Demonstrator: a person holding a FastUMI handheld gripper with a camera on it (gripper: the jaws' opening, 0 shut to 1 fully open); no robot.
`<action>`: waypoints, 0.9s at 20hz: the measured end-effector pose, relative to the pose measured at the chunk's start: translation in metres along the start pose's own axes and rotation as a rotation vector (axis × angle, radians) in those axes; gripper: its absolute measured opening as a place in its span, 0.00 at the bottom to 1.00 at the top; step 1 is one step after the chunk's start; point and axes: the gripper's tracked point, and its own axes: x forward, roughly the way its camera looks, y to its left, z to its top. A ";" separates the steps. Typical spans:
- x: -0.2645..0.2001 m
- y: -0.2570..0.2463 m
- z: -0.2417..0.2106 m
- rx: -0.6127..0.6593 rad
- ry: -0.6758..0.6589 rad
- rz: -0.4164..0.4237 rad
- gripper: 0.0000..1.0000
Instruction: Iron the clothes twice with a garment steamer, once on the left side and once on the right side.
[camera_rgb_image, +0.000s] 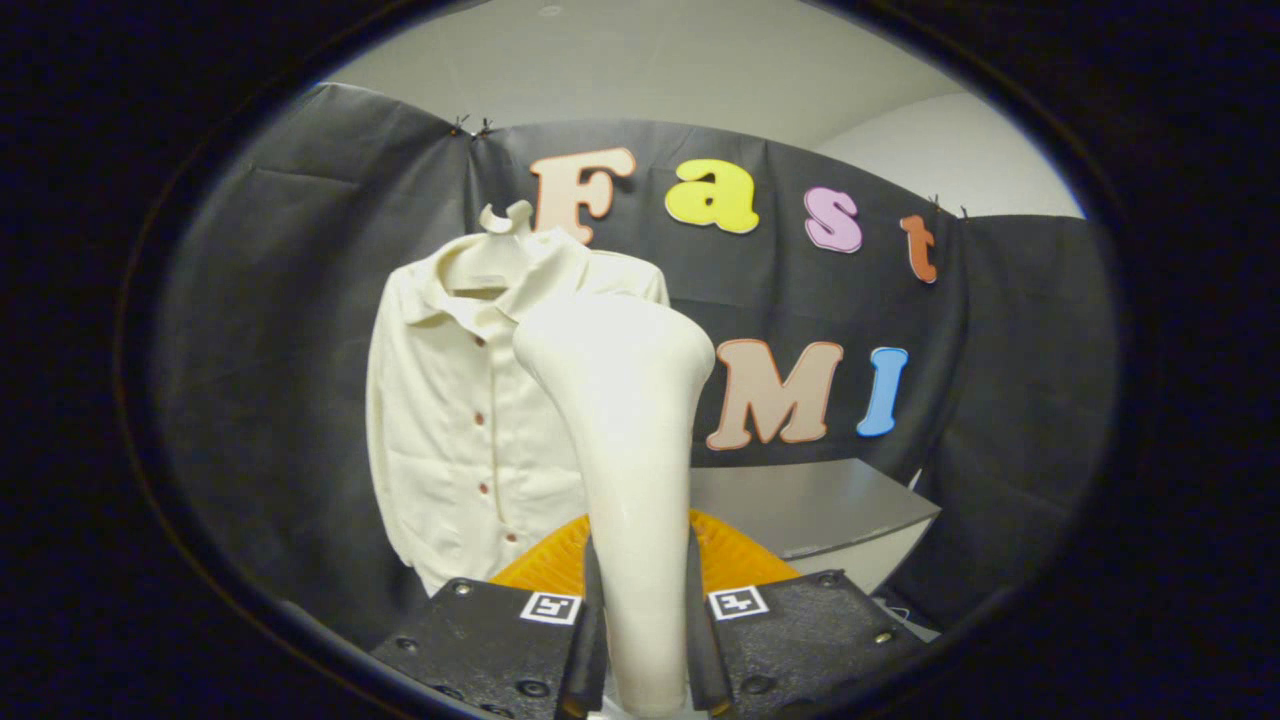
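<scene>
So the gripper (645, 640) is clamping the cream garment steamer (625, 450) between both fingers, head pointing up at 12 o'clock. The shirt (450, 420) is hanging beyond, around 11 o'clock. Steamer's looking short of the fabric, so I'm guessing both passes are still waiting.

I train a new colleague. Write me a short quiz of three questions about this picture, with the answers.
1. True or false: the tongs are shut on the garment steamer.
2. What does the shirt hang on? A) a hanger B) a chair C) a table edge
3. Fill in: the steamer head stands in front of the shirt's ____ side, as the view shows it.

Key
1. True; both fingers press on its handle.
2. A, the hanger at the collar.
3. Right.
</scene>
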 end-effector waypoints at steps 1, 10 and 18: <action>-0.007 0.015 0.000 0.005 -0.011 0.023 0.32; 0.006 0.144 -0.036 -0.003 0.028 0.162 0.32; 0.081 0.202 -0.051 -0.016 0.089 0.147 0.32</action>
